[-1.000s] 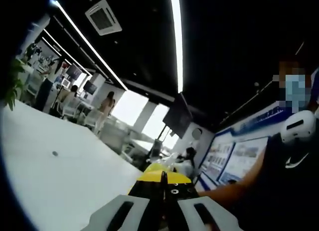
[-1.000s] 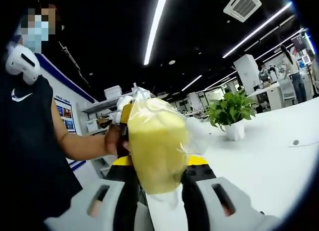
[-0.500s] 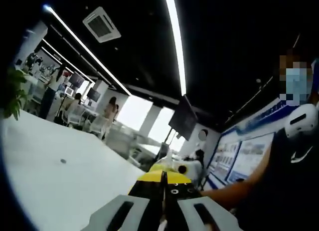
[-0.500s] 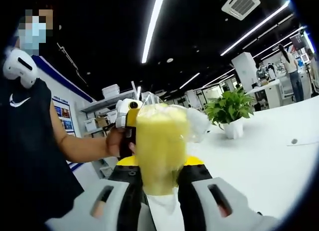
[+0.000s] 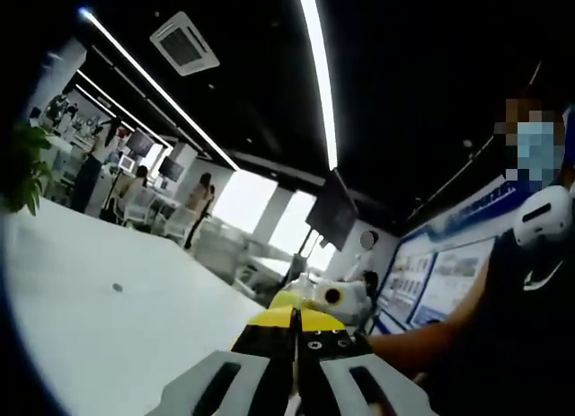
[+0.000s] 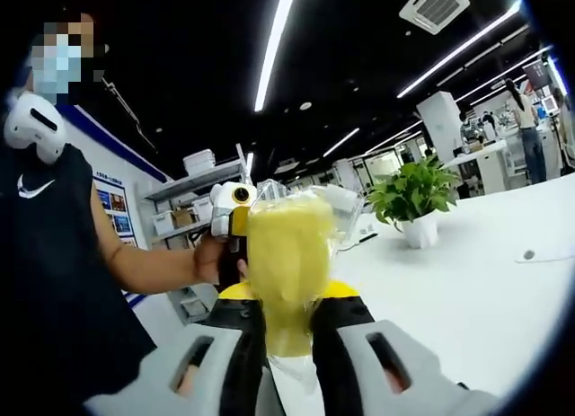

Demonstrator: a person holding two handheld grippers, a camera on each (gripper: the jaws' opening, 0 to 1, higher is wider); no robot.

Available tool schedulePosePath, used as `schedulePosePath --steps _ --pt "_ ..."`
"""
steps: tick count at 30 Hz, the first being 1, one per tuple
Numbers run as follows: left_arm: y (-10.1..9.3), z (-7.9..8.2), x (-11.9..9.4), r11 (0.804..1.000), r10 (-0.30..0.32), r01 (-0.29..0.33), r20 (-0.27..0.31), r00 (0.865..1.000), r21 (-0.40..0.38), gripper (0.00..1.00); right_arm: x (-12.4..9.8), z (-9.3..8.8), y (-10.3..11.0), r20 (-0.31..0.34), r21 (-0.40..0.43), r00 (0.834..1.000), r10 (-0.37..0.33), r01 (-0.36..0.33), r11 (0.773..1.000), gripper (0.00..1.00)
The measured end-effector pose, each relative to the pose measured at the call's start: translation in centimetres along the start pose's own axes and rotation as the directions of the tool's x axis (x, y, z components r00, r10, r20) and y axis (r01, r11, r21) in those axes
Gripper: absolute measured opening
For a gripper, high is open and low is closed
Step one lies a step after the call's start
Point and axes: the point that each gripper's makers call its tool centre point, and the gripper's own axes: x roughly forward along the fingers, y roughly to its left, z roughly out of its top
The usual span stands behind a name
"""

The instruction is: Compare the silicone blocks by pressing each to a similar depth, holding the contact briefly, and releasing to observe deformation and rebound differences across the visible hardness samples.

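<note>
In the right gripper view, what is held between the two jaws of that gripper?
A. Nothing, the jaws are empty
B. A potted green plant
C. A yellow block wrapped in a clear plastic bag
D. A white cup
C: the right gripper is shut on the yellow block in its clear bag, while the potted plant stands apart on the white table.

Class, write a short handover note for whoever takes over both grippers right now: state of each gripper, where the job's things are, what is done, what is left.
Right gripper: shut on the yellow silicone block in its clear bag, squeezing it above the white table.
Left gripper: jaws together, nothing between them, held above the table beside the person.
Done: this block is under pressure now.
Left: hold briefly, release, watch the rebound, then likely press any other samples to a similar depth.
A potted plant stands further back on the table.
</note>
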Motion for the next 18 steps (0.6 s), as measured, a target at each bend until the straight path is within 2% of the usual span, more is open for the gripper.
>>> schedulePosePath --steps 5,8,18 --pt "0.19 0.08 0.14 0.999 0.019 -0.019 0.004 1.0 0.027 0.0 -0.02 0.22 -0.11 -0.028 0.033 1.0 0.004 -0.003 0.999 0.08" --pt "0.19 0.01 0.06 1.0 0.017 -0.017 -0.003 1.0 -0.009 0.0 -0.05 0.2 0.17 -0.053 0.027 0.999 0.004 -0.002 1.0 0.06" --pt "0.12 -0.35 0.09 1.0 0.021 -0.021 -0.021 1.0 -0.02 0.0 -0.23 -0.14 0.36 -0.079 0.046 0.997 0.013 -0.01 0.999 0.03"
